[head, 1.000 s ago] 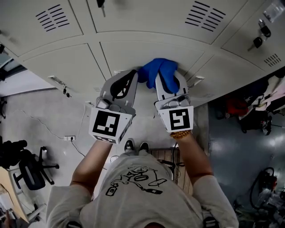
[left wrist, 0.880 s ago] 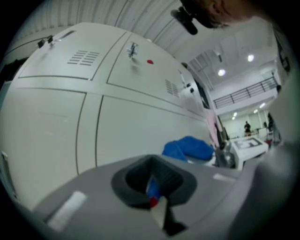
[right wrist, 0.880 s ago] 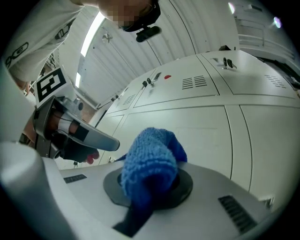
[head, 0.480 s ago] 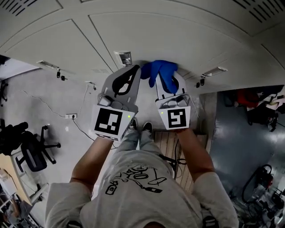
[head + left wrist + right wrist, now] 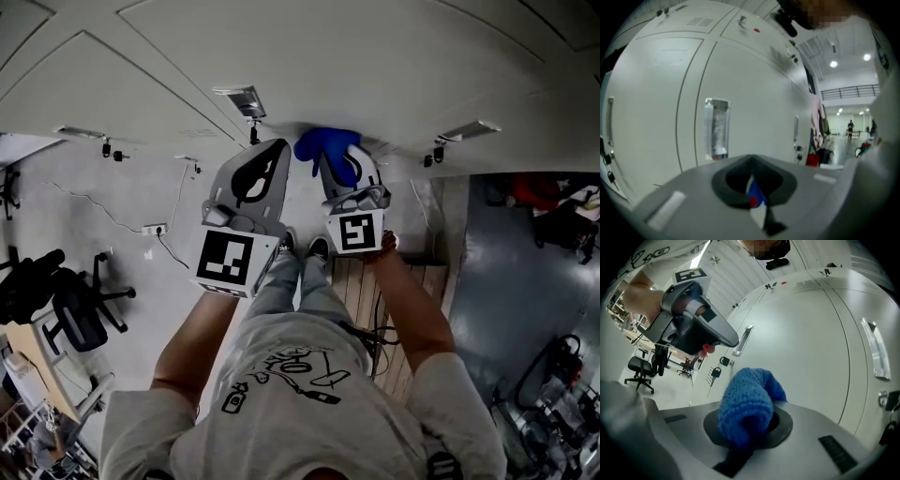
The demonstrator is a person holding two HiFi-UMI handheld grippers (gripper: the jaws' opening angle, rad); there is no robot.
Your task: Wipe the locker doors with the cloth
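Showing the right tongs (image 5: 345,174) clamped on a blue cloth (image 5: 328,150), whose bunched end juts past the tips toward the pale locker door (image 5: 375,66). The gripped part of the cloth is hidden between the jaws. Beside them, the left tongs (image 5: 266,159) are drawn together on nothing, just left of the cloth. The doors are cut off at the frame edges in the head view. Whether the cloth lies flat against the panel cannot be made out.
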